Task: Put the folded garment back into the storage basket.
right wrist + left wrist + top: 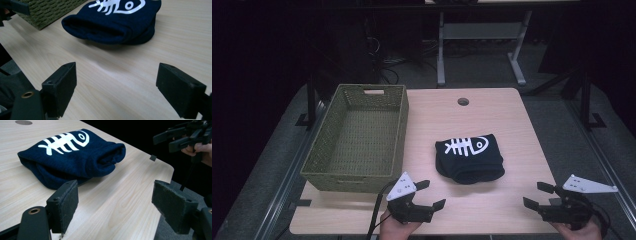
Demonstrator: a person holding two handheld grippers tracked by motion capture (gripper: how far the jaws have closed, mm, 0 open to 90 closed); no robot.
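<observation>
Nearest the high camera, at the table's front edge, are the two hand-held tongs. The left gripper [428,194] sits at about seven o'clock on the tabletop, its jaws spread wide with nothing between them; in the left gripper view [115,206] only bare wood lies between its two pads. The right gripper [539,196] sits at about five o'clock, its jaws likewise wide apart and empty, and the right gripper view [116,90] shows bare wood in the gap.

The table [492,115] is light wood, with a small round hole [463,101] near its far edge at twelve o'clock.

A woven green basket [332,150] stands along the left side, from nine to eleven o'clock, with nothing inside it.

The folded dark-blue garment [472,167], printed with a white fish skeleton [466,145], lies flat just right of the table's centre, near the basket but apart from it. It is beyond both grippers, at roughly one o'clock from the left one and eleven o'clock from the right one, and neither touches it.
</observation>
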